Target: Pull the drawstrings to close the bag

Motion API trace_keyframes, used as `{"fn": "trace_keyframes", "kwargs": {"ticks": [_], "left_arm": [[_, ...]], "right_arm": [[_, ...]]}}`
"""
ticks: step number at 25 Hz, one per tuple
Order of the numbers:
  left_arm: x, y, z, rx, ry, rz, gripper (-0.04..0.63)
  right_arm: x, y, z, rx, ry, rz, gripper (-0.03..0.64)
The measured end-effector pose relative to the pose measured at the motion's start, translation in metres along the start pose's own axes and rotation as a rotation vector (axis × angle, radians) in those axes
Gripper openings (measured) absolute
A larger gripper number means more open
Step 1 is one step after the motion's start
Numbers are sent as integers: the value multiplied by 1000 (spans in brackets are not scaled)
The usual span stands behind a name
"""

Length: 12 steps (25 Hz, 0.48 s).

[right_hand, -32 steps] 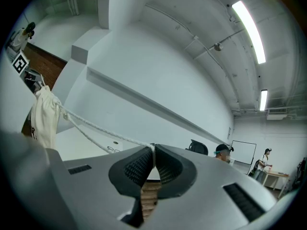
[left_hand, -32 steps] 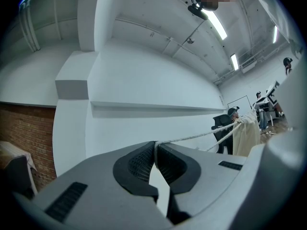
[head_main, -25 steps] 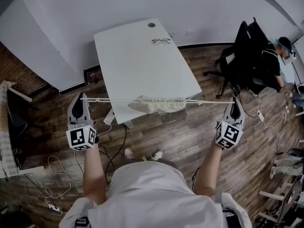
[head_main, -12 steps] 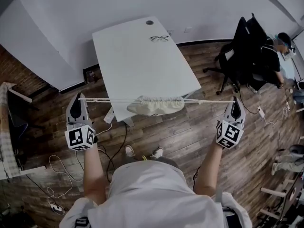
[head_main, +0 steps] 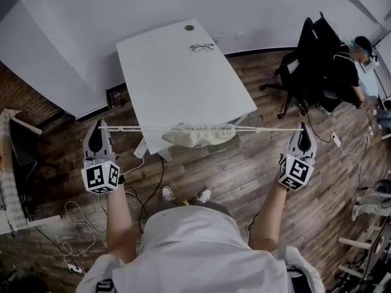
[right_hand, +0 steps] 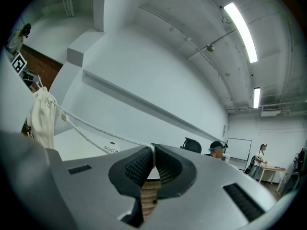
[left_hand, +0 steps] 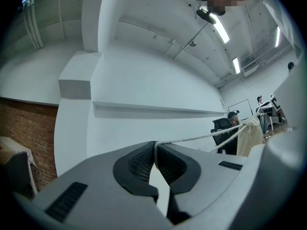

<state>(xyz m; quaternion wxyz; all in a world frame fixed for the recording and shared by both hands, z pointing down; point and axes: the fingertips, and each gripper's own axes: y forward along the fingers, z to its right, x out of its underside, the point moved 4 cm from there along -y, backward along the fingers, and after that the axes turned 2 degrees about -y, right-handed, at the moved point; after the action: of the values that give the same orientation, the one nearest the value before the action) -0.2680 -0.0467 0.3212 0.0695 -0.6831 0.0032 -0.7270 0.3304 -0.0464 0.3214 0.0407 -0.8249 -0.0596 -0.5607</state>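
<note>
The bag [head_main: 198, 134] hangs in mid-air between the two grippers, just off the near edge of the white desk [head_main: 177, 72] and above the wooden floor [head_main: 244, 170], touching neither as far as the head view shows. Its mouth is bunched into tight gathers along the top. The drawstrings [head_main: 269, 128] leave it on both sides in one nearly straight line that runs across the person's front from hand to hand. This line is the axis the next pull depends on. The left gripper [head_main: 101, 127] holds one end with its jaws closed on the cord. In the left gripper view the cord comes out from between the ribbed pads [left_hand: 144, 159] and runs off to the right towards the pale cloth. The right gripper [head_main: 302, 128] has its jaws clamped on the other end in the same way, and from there two strands run off to the left and meet at the bag. The bag sits about midway, so neither hand is clearly nearer, and both grippers point away from the person, square to the cord. The strings look taut with no sag, and the opening looks nearly cinched. Judging by this, any further closing calls for the hands to move straight apart along the cord line, not up or forward. A pair of glasses [head_main: 200, 47] lies at the desk's far end, well apart from all this.
</note>
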Motion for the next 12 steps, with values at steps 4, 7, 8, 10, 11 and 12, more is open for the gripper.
{"fn": "trace_keyframes", "kwargs": {"ticks": [4, 7, 8, 10, 11, 12], "left_arm": [[-2, -5, -1, -2, -7, 0, 15], [-1, -7, -4, -11, -22, -2, 15], [-1, -8, -5, -14, -27, -3, 15], [-1, -10, -5, -14, -27, -4, 15], [0, -11, -4, -13, -25, -5, 15], [0, -11, -4, -11, -22, -6, 15]], "right_arm": [[4, -6, 2, -2, 7, 2, 37], [6, -8, -1, -10, 6, -4, 37], [7, -8, -2, -12, 3, -7, 37], [8, -10, -2, -13, 0, -10, 37], [9, -11, -1, -12, -1, -10, 37], [9, -12, -1, -10, -2, -11, 37]]}}
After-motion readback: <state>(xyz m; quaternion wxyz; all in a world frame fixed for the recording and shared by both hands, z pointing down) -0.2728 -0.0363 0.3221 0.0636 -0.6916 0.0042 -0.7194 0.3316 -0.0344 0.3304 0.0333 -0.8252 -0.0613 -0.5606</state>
